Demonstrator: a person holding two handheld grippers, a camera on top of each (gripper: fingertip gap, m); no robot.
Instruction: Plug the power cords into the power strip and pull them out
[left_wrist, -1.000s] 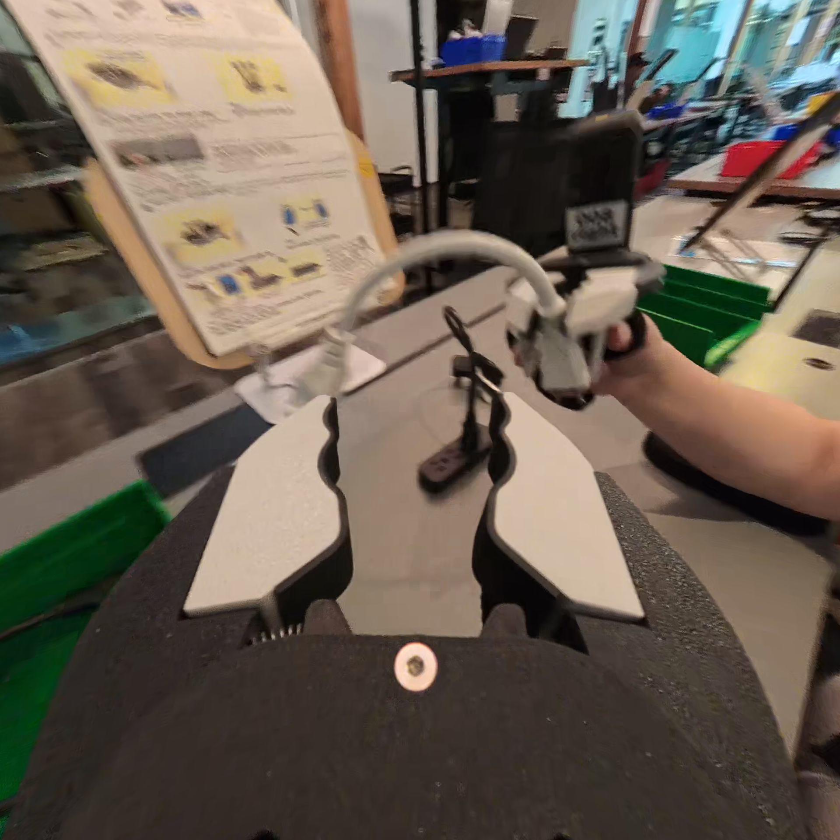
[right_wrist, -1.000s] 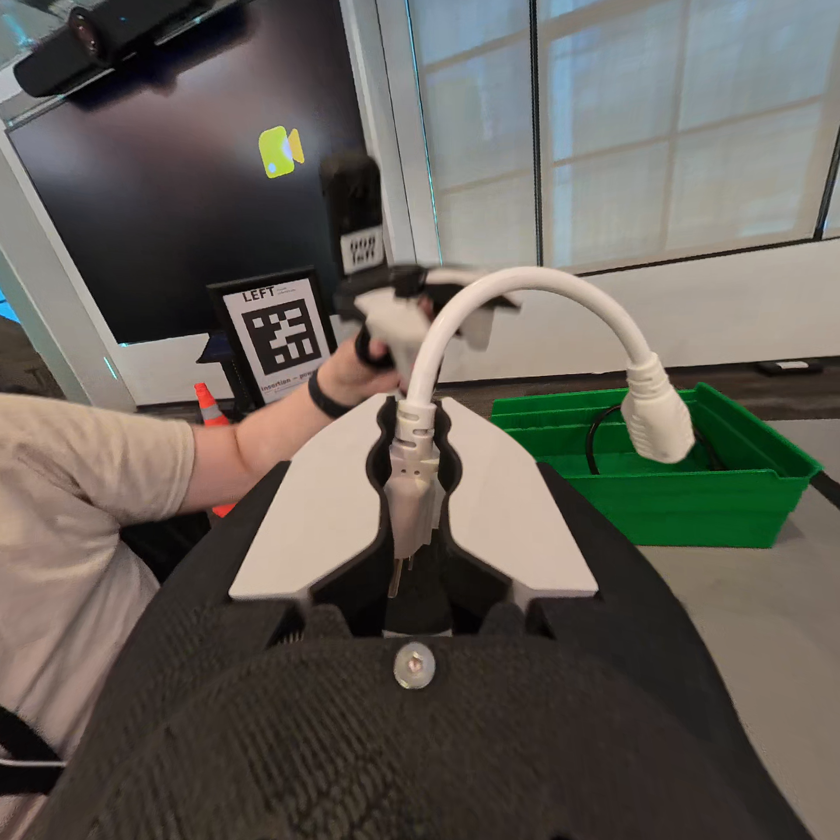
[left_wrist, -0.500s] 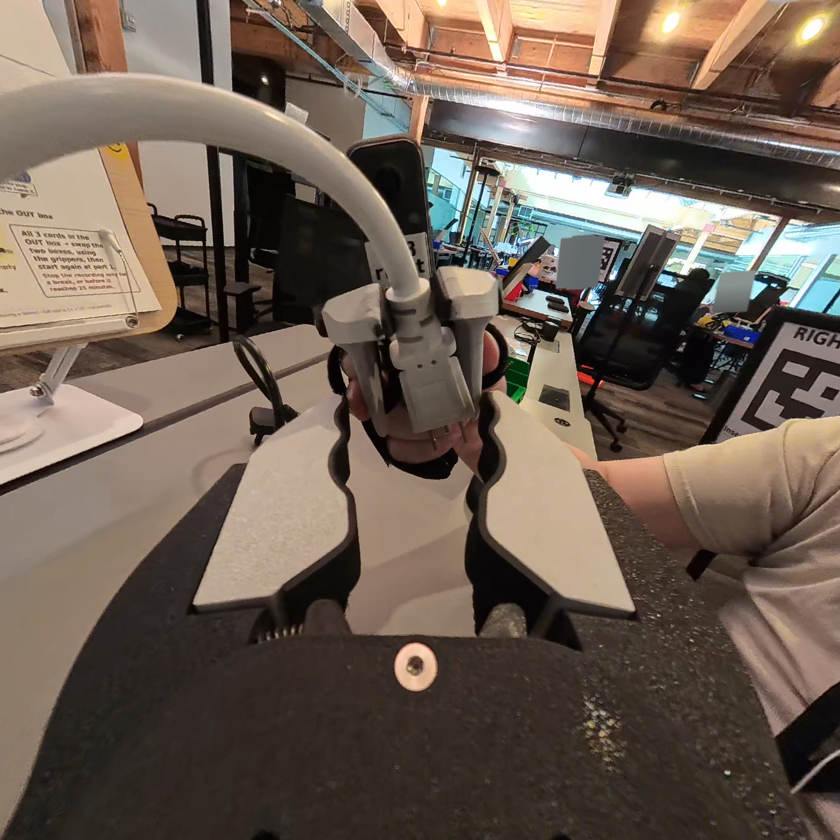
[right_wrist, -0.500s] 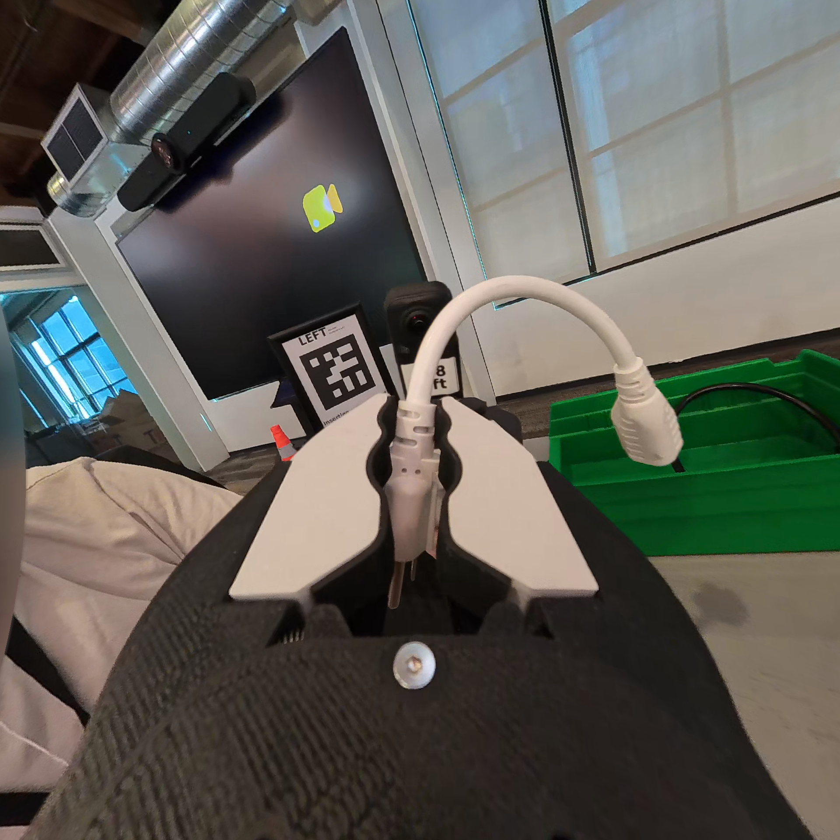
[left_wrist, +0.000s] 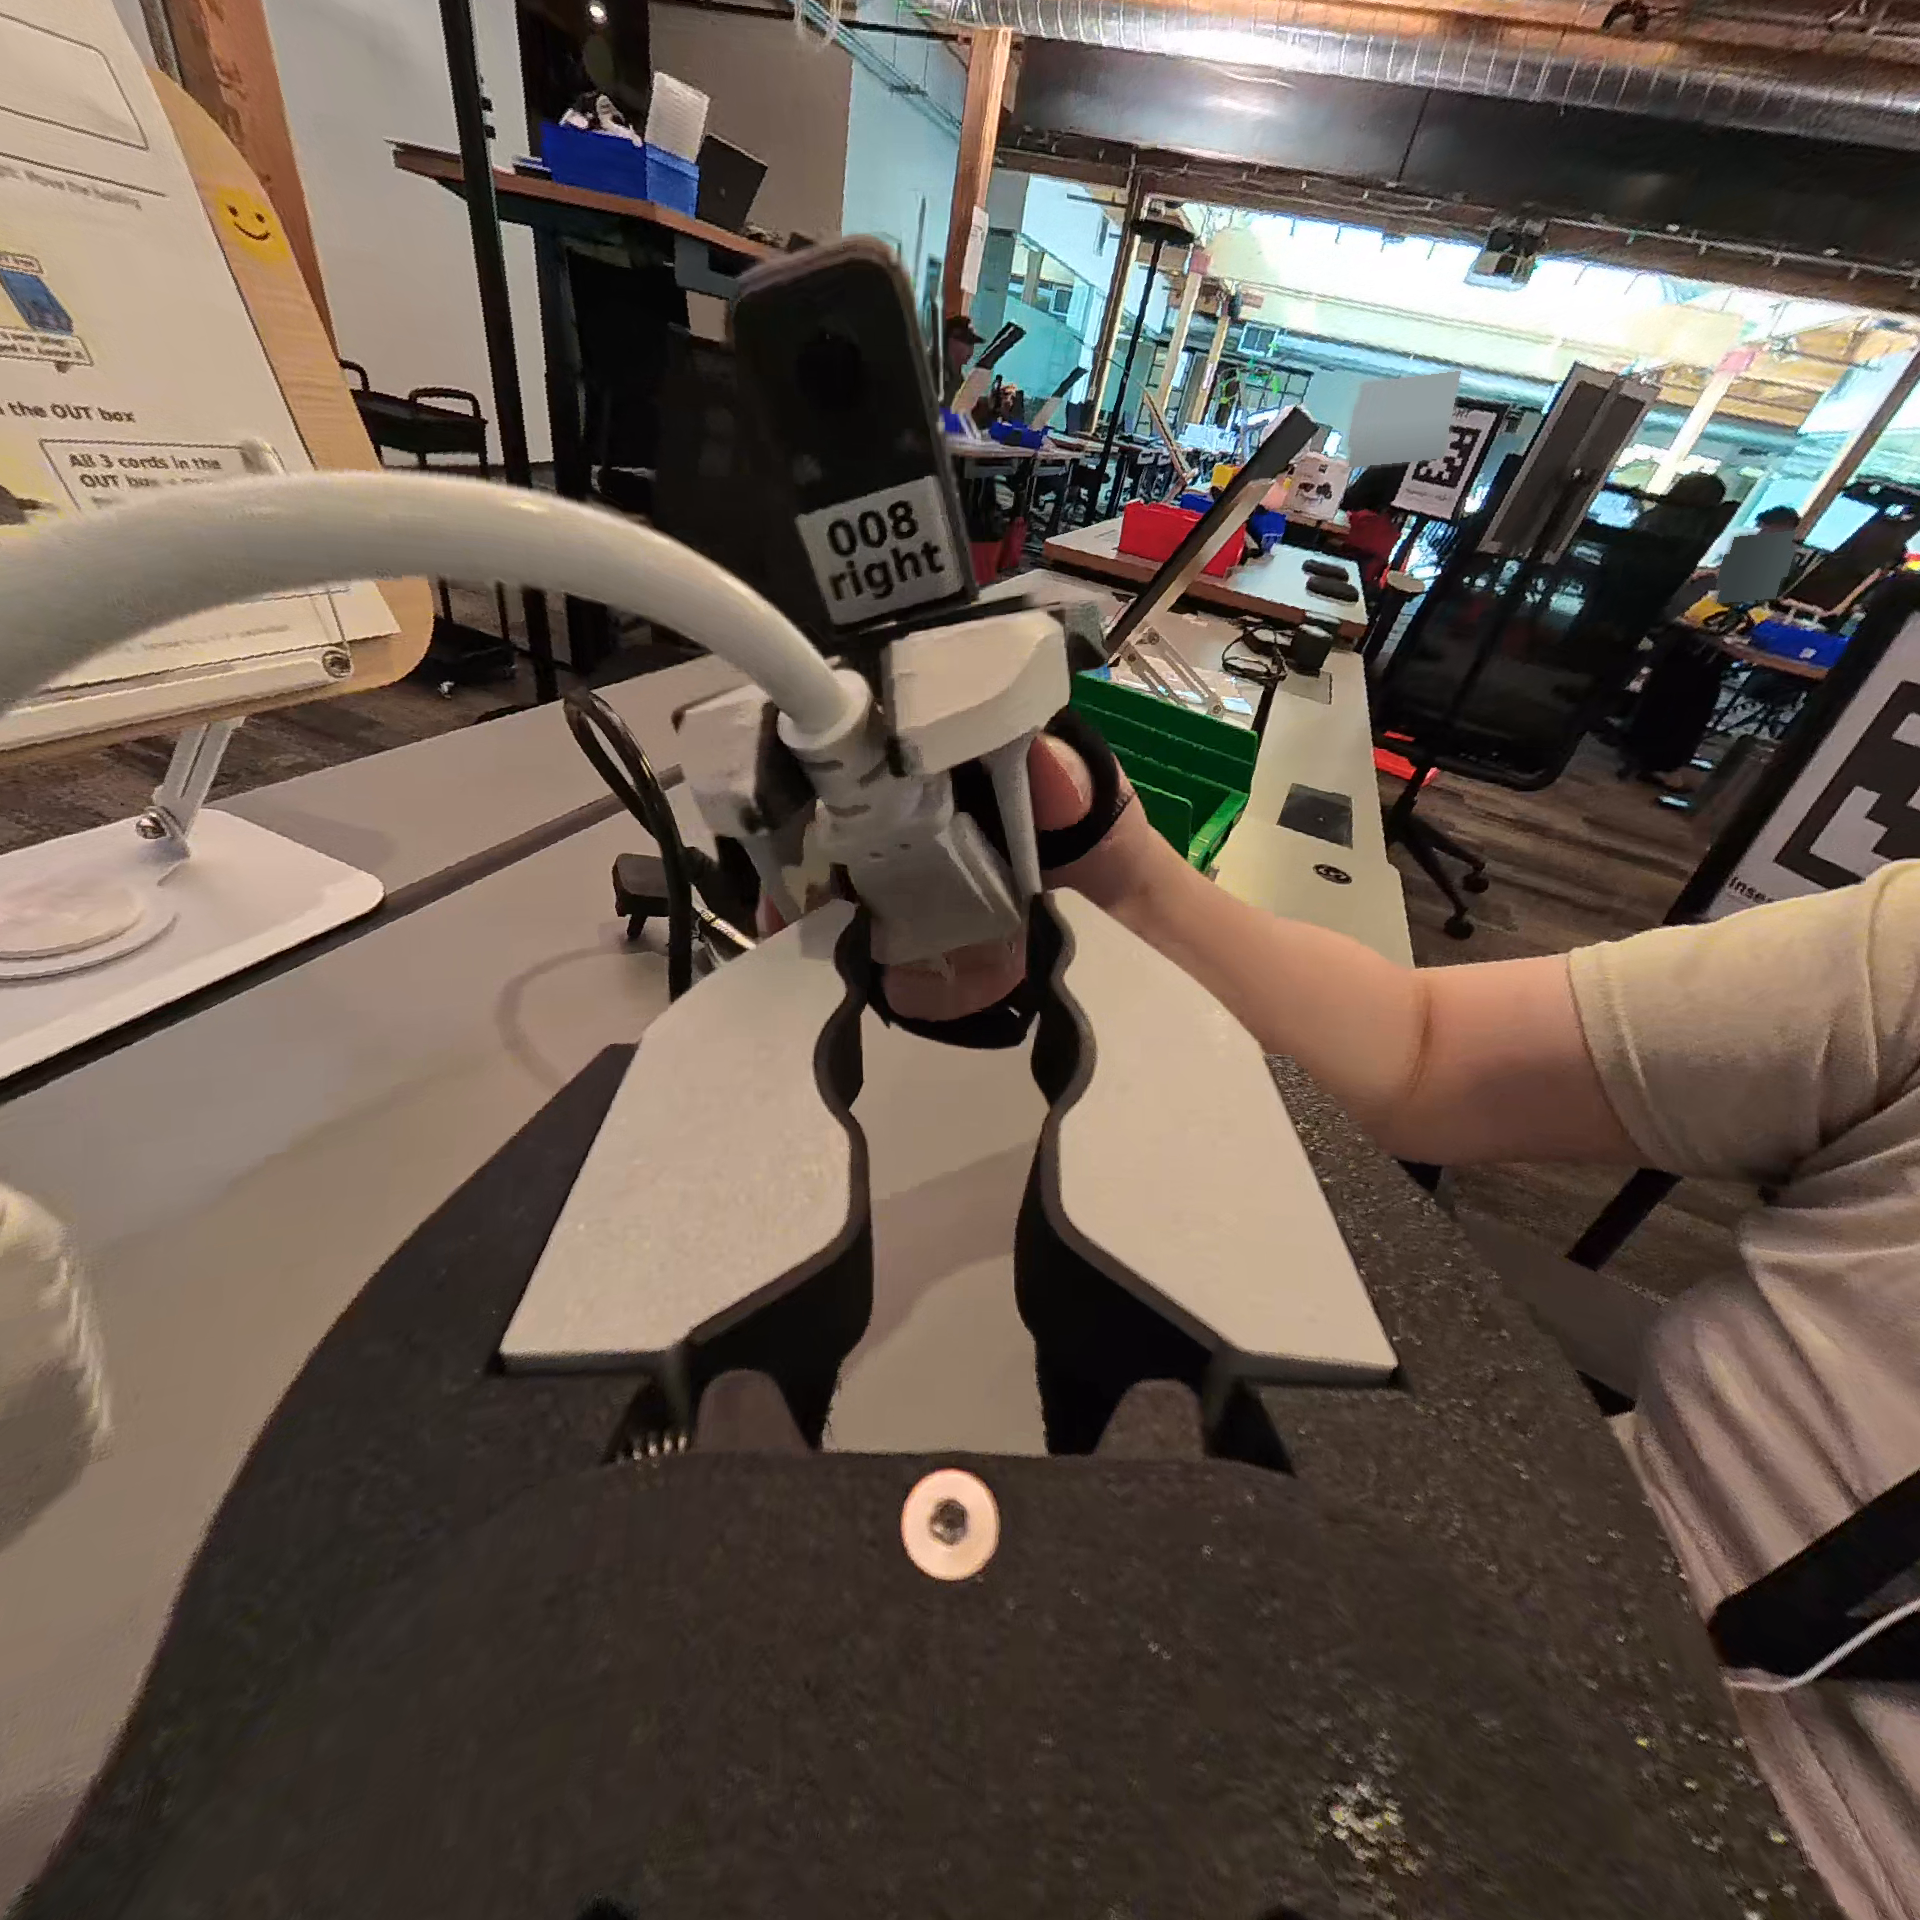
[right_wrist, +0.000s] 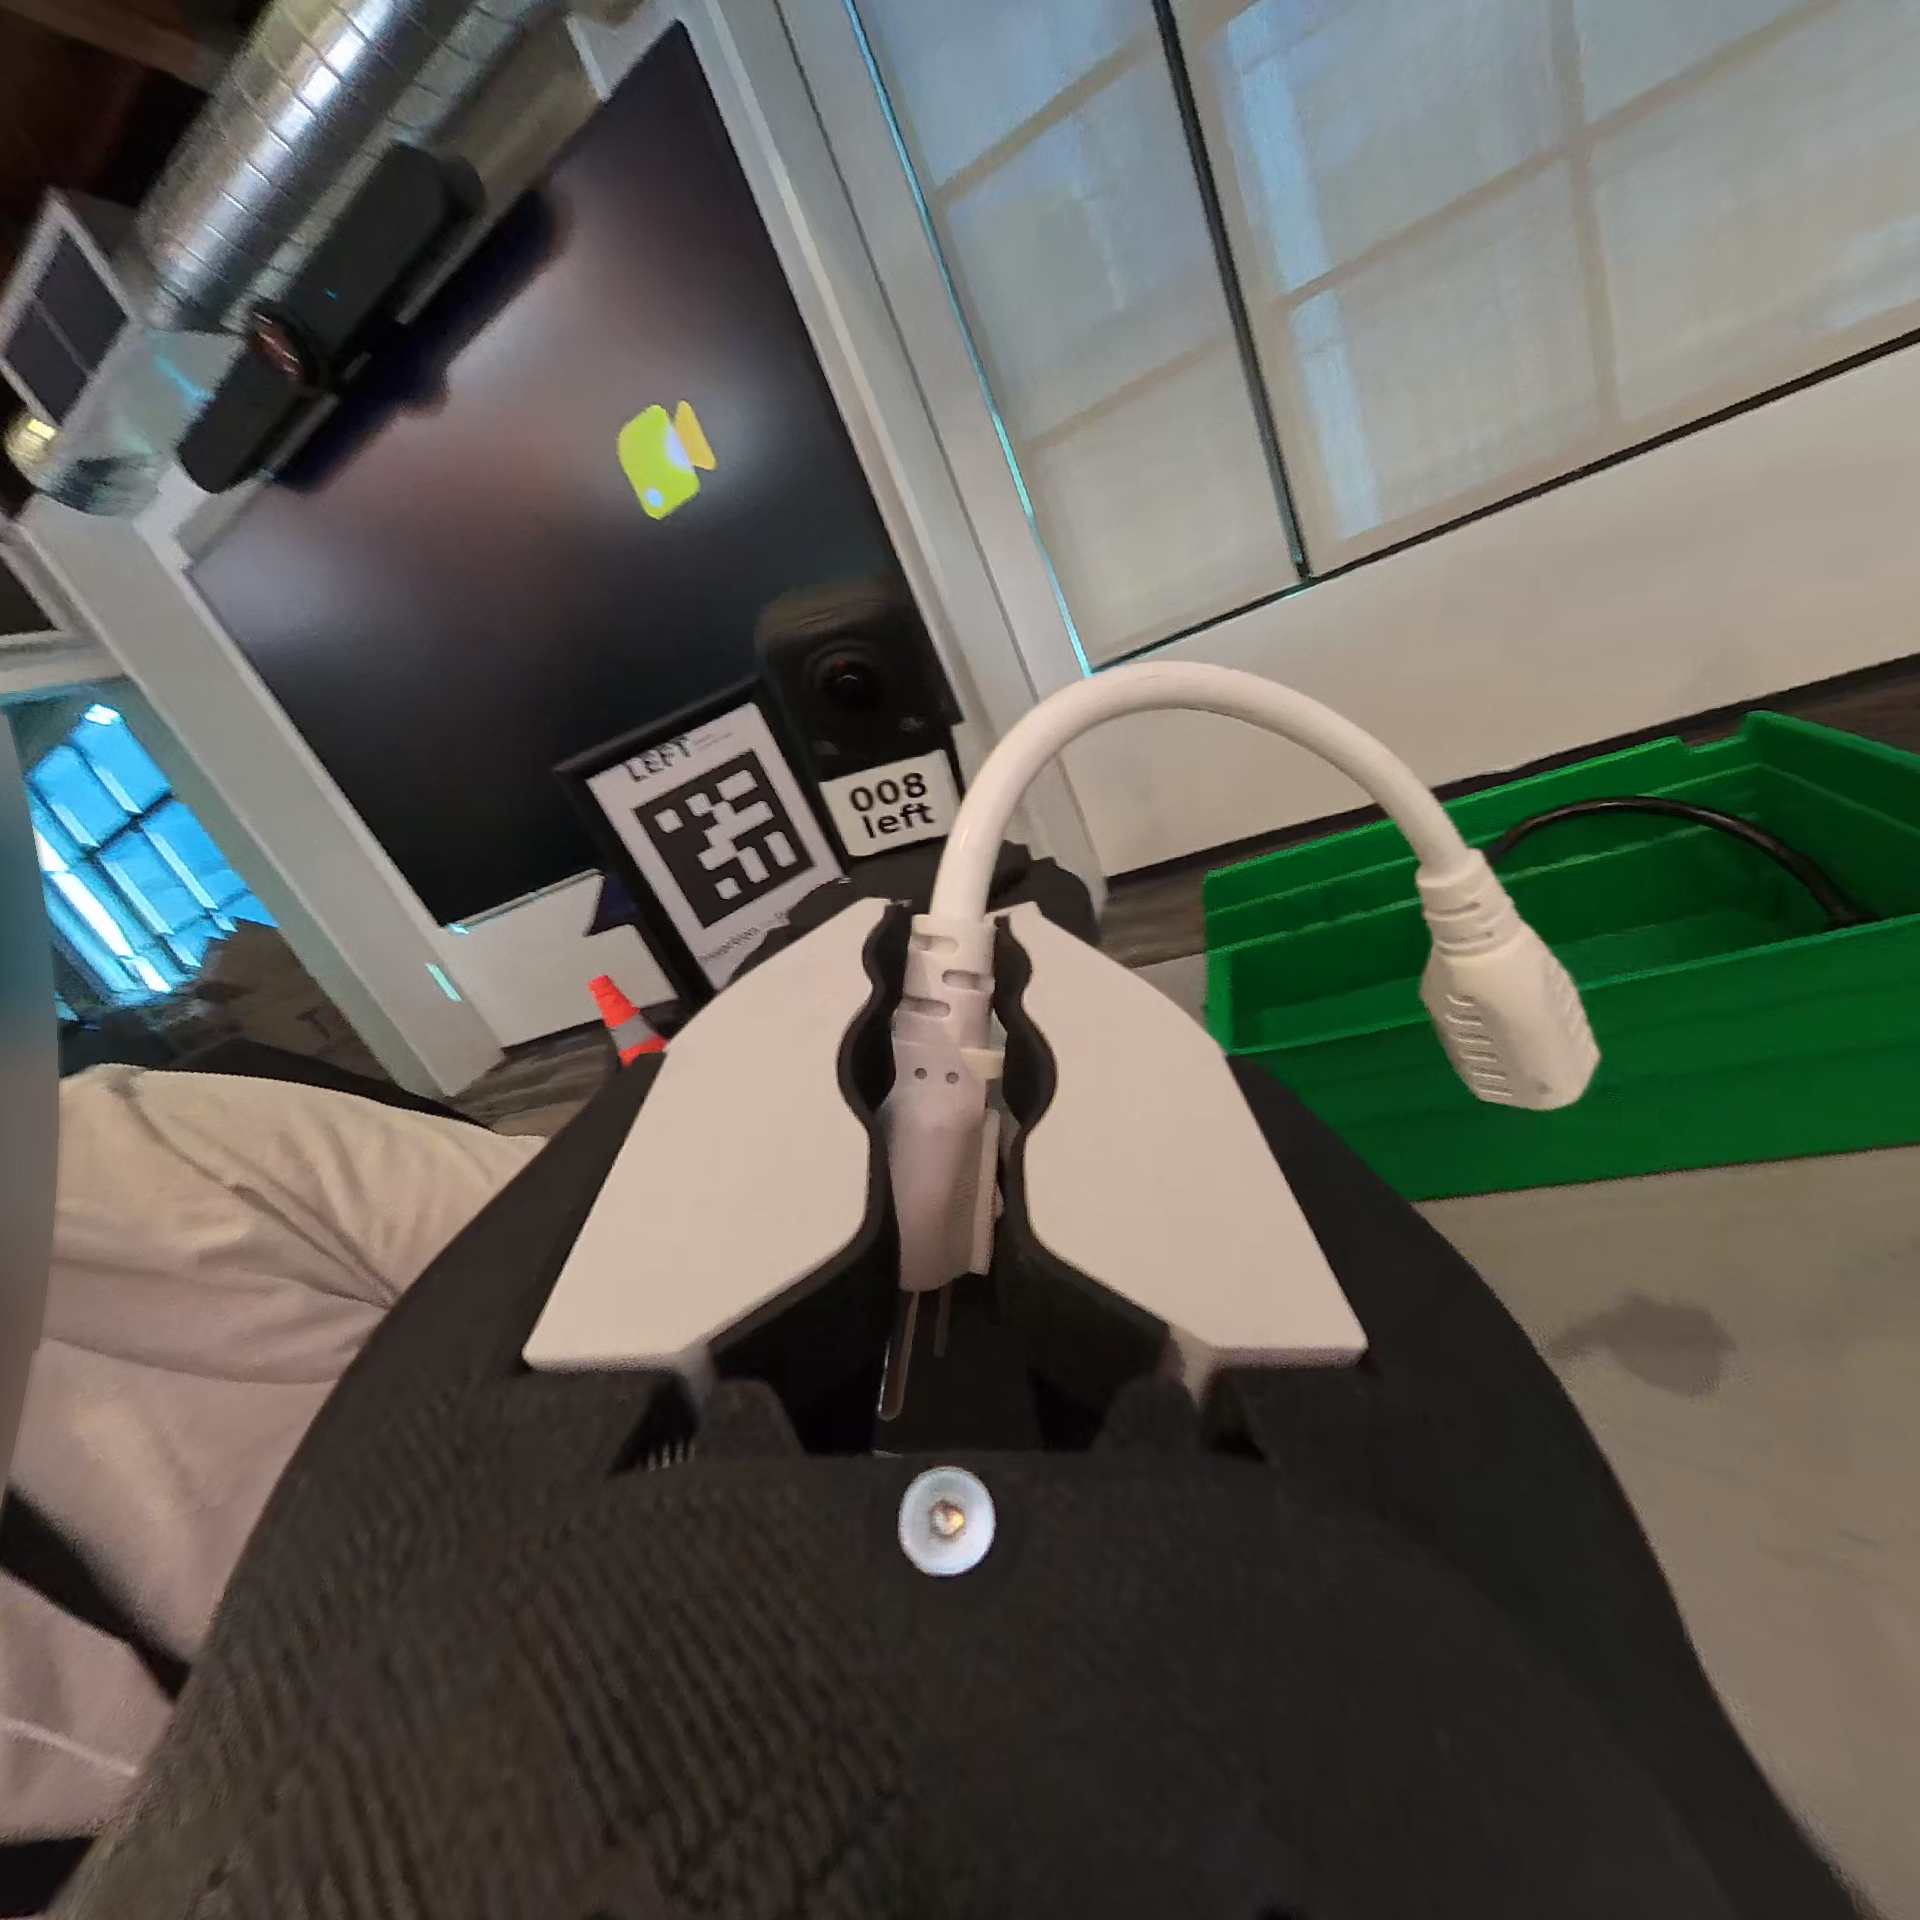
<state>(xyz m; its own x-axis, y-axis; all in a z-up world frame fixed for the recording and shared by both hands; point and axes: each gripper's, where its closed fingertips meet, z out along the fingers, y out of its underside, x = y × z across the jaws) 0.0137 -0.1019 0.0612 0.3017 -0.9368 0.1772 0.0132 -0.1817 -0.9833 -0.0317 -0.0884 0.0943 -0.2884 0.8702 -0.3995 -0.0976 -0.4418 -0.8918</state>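
1. The grey bench (left_wrist: 312, 1122) carries the work; a green bin (right_wrist: 1714, 1049) sits on it toward its far edge in the right wrist view, a black cord lying inside, and a white-footed instruction stand (left_wrist: 187, 883) rests near the bench's left edge in the left wrist view.
2. The right gripper (right_wrist: 951, 935) is clamped on the plug of a short white power cord (right_wrist: 1174, 696), held above the bench with the prongs pointing back toward its own camera and the socket end (right_wrist: 1507, 1018) dangling free.
3. The left gripper (left_wrist: 945, 956) stands released and empty, its tips just beside that plug (left_wrist: 914, 862).
4. A black power strip (left_wrist: 665, 894) appears to lie farther back on the bench, mostly hidden.
5. The step in hand looks like a handover to turn the plug; next, the left gripper would need to close on the plug body so the prongs can face the strip.
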